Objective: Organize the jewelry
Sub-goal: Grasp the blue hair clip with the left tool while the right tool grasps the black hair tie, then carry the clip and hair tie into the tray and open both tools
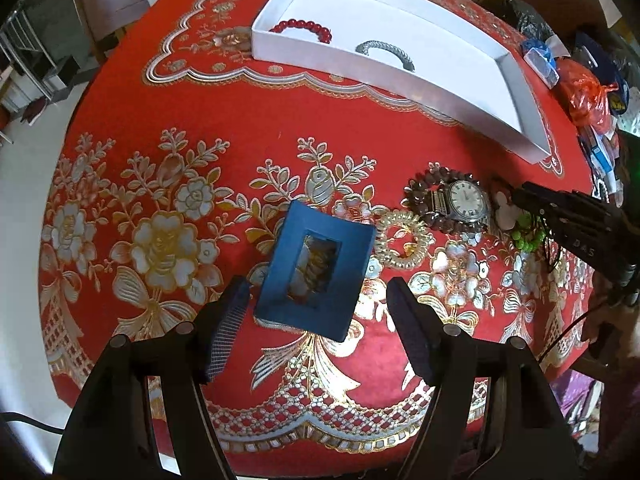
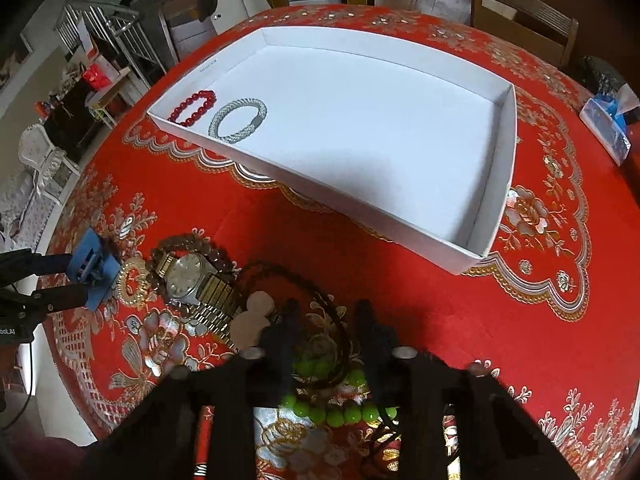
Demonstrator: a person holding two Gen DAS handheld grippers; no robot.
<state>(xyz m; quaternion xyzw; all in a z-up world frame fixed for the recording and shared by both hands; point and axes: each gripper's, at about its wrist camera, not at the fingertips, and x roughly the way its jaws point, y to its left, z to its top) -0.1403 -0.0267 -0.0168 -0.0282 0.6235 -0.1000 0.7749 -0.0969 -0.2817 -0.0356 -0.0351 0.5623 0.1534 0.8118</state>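
A white tray (image 2: 494,208) on the red tablecloth holds a red bead bracelet (image 2: 192,107) and a silver mesh bracelet (image 2: 238,121). My left gripper (image 1: 316,300) is open around a blue box (image 1: 316,270) with a window that shows gold jewelry. A gold ring-shaped bracelet (image 1: 402,240), a silver watch (image 1: 466,202) on a brown bead bracelet (image 1: 416,196), and a green bead bracelet (image 2: 332,412) lie nearby. My right gripper (image 2: 326,320) is open over the green bracelet and a dark cord necklace (image 2: 280,270) with a white pendant (image 2: 252,320).
The tray also shows in the left wrist view (image 1: 400,80). A tissue pack (image 2: 606,128) and plastic bags (image 1: 586,92) lie at the table's right side. Wooden chairs (image 2: 524,12) stand behind the table. The table edge curves close on the left.
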